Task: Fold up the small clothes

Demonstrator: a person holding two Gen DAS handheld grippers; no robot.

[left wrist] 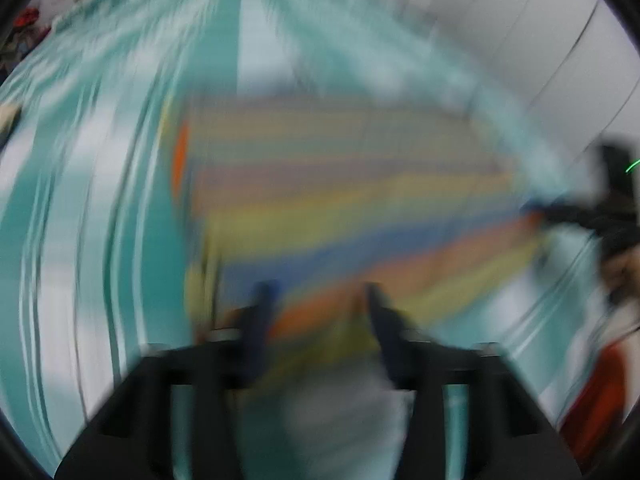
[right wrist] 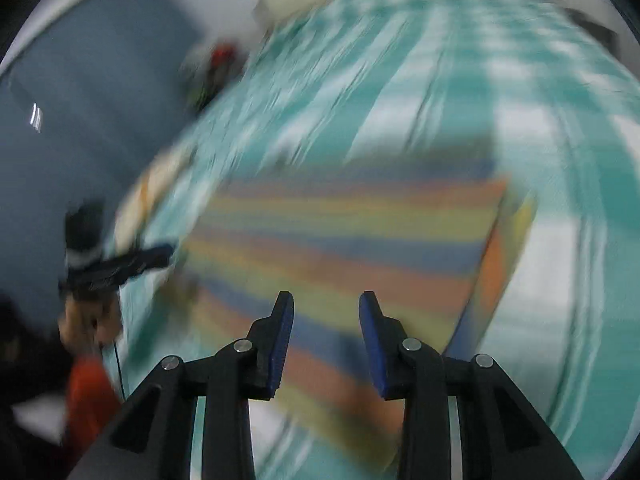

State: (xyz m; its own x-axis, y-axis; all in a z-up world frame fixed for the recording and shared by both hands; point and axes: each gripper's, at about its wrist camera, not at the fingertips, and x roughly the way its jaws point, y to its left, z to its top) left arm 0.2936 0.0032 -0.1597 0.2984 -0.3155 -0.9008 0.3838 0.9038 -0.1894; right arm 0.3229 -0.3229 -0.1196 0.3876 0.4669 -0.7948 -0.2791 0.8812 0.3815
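A small garment striped in orange, yellow and blue [left wrist: 340, 200] [right wrist: 344, 232] lies flat on a teal and white checked sheet [left wrist: 80, 200] [right wrist: 440, 80]. Both views are smeared by motion. My left gripper [left wrist: 318, 294] hangs over the garment's near edge with its blue-padded fingers [left wrist: 262, 300] apart and striped cloth showing in the gap; no grip is visible. My right gripper [right wrist: 326, 304] is open above the garment's near part, with nothing between its pads [right wrist: 282, 340]. Each gripper also shows at the garment's side in the other view: left gripper [right wrist: 128, 260], right gripper [left wrist: 580, 212].
The person's hand [right wrist: 88, 320] and red sleeve [right wrist: 88, 392] [left wrist: 596, 400] are at the frame edges. A red and dark object [right wrist: 220, 60] [left wrist: 28, 16] sits at the sheet's far corner. Blue-grey floor [right wrist: 80, 120] lies beyond the sheet's edge, and white panels [left wrist: 520, 20] stand behind it.
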